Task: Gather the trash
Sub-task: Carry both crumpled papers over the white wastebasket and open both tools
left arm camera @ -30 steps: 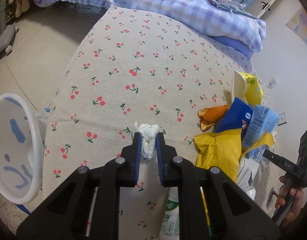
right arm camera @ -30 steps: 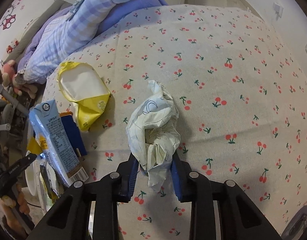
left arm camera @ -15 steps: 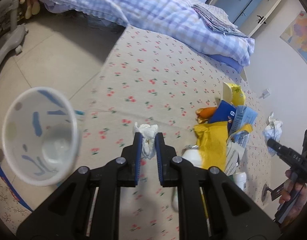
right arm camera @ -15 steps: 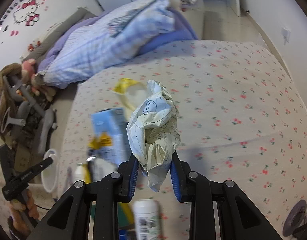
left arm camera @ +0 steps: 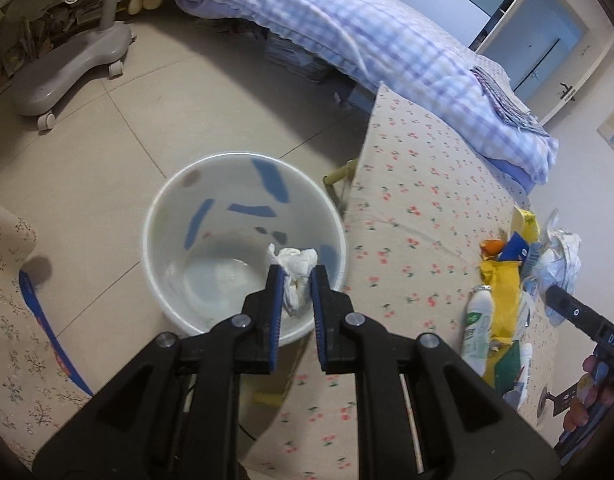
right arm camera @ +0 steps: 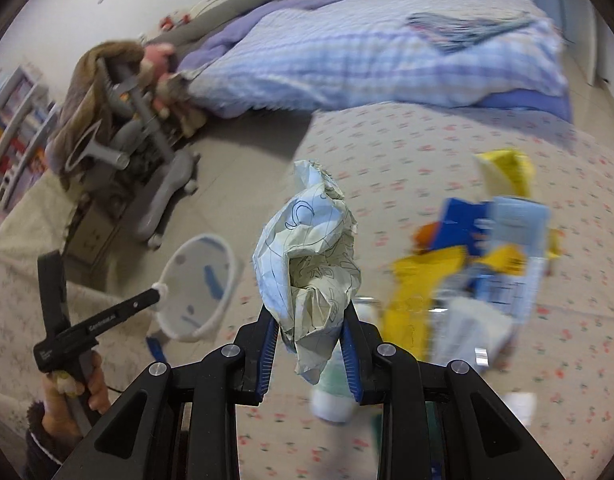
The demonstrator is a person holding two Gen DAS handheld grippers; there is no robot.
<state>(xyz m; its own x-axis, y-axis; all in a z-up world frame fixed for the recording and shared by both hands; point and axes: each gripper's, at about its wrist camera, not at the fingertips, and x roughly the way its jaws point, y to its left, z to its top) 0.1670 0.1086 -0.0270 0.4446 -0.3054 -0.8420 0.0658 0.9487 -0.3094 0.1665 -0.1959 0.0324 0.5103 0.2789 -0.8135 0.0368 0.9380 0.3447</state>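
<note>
My left gripper is shut on a crumpled white tissue and holds it above the open white bin that stands on the floor beside the table. My right gripper is shut on a crumpled printed paper ball and holds it in the air above the cherry-print tablecloth. The bin also shows in the right wrist view, to the left and lower. The left gripper shows there too, over the bin.
A pile of trash lies on the table: yellow wrappers, blue cartons, a white bottle. A grey chair base and a bed with a checked quilt stand beyond the bin.
Both grippers have swung left, off the table toward the bin. The left one, with the tissue, has gone from above the tablecloth to above the bin. The right one has risen with the paper ball.
</note>
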